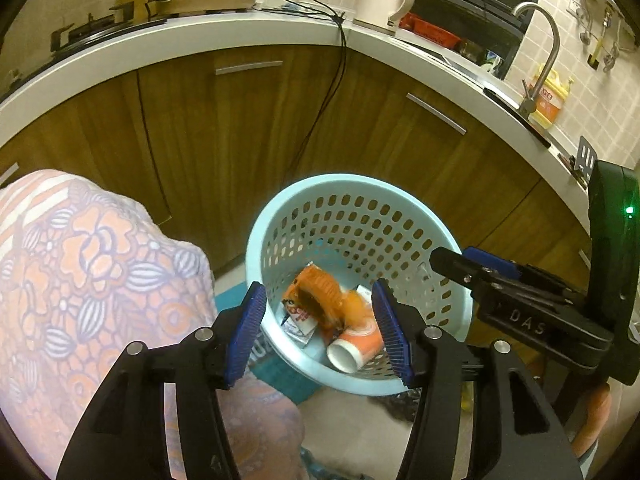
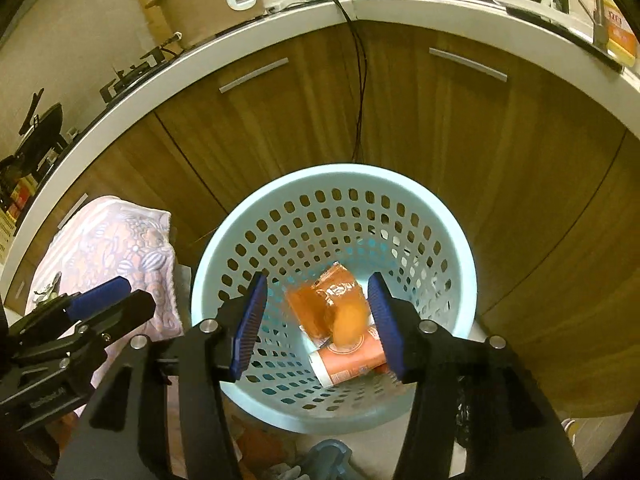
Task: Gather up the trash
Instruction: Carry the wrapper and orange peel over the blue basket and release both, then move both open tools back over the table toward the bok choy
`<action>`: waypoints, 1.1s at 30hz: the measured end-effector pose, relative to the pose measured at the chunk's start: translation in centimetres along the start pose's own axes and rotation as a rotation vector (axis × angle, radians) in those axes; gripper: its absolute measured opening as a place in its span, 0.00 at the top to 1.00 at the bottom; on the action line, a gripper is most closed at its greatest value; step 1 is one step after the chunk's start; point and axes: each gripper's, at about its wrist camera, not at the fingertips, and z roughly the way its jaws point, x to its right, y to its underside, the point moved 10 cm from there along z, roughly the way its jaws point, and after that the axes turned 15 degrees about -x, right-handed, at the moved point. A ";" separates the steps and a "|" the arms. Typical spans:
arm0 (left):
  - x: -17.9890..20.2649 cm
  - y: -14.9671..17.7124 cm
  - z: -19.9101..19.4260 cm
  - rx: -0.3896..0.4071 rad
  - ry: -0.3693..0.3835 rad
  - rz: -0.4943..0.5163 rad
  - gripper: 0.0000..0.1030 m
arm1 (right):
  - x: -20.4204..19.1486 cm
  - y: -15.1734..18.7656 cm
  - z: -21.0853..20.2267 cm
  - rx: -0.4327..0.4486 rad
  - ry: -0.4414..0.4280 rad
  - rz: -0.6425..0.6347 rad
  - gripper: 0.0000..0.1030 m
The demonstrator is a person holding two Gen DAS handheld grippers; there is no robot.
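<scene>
A light blue perforated basket (image 1: 340, 181) (image 2: 332, 172) stands on the floor against the cupboards. Inside it lie a crumpled orange wrapper (image 1: 316, 292) (image 2: 322, 300), an orange paper cup (image 1: 356, 346) (image 2: 348, 364) on its side and a small white carton (image 1: 298, 326). A blurred orange piece (image 2: 351, 320) shows just above the cup. My left gripper (image 1: 319, 284) (image 2: 136, 294) hangs open over the basket's left side, nothing between its blue pads. My right gripper (image 2: 317, 278) (image 1: 456, 256) is open over the basket too, and holds nothing.
A pink floral cloth (image 1: 80, 280) (image 2: 112, 248) bulks close on the left of the basket. Wooden cupboard doors (image 2: 280, 112) and a white counter edge (image 1: 200, 36) curve behind. A black cable (image 2: 360, 80) hangs down to the floor. A kettle (image 1: 386, 0) and a tap (image 1: 548, 52) stand on the counter.
</scene>
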 end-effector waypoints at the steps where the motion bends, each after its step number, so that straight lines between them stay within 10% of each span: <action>1: -0.2 0.1 -0.2 0.004 0.000 -0.003 0.48 | -0.2 0.0 -0.1 0.002 -0.001 -0.004 0.53; 18: -7.0 3.9 -8.2 0.155 -0.043 -0.134 0.47 | -10.2 0.4 -1.7 0.033 -0.039 -0.186 0.53; 33: -24.2 12.7 -18.8 0.319 -0.277 -0.612 0.34 | -24.7 3.2 0.2 0.009 -0.147 -0.395 0.53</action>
